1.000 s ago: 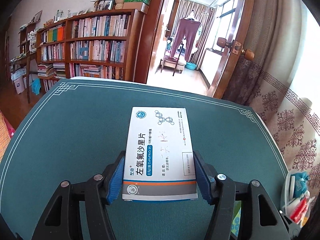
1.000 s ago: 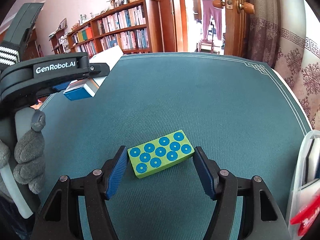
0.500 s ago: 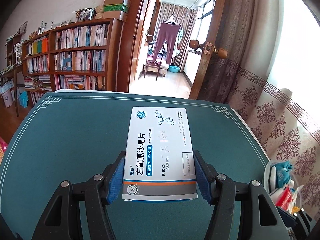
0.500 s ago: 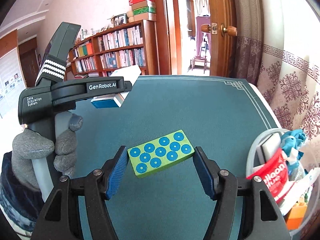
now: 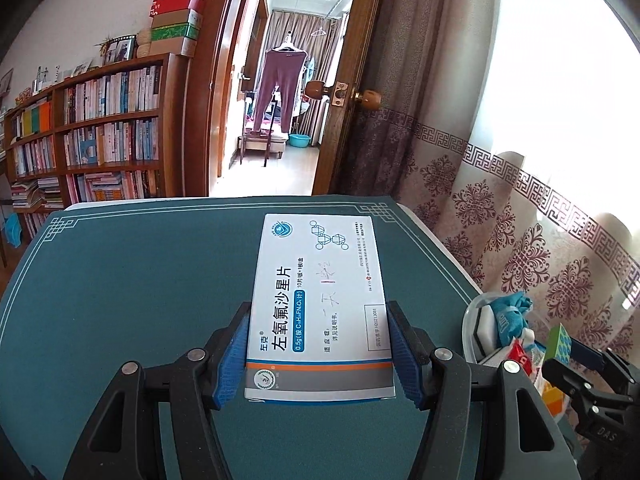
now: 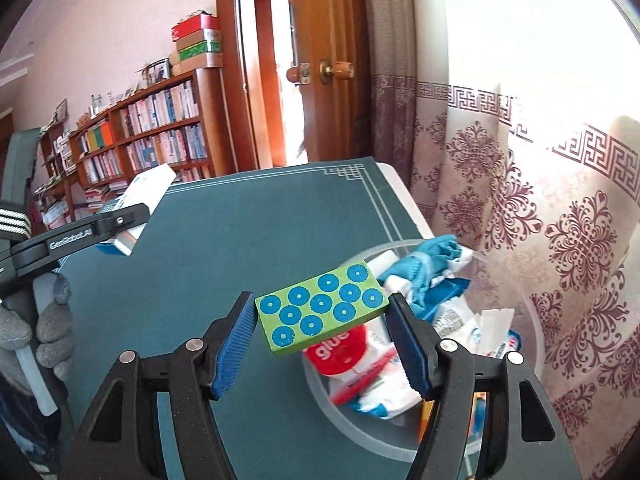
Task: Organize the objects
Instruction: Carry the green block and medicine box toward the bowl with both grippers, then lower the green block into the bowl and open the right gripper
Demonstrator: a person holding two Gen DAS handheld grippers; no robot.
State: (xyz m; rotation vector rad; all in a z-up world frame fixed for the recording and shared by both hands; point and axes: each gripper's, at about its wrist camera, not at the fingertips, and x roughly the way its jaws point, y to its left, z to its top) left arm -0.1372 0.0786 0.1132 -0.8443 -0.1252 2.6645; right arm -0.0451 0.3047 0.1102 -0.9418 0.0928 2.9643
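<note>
We've got the right gripper [image 6: 322,322] pinching the green block [image 6: 323,308] over the half-full bin [image 6: 532,308] lower right, left gripper [image 5: 319,354] clamping the med box [image 5: 318,304] mid-frame; both undropped.

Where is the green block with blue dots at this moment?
In the right wrist view, the green block is held between the pads of the right gripper, lifted over the near-left rim of the clear bin, above a red glue pack.
</note>
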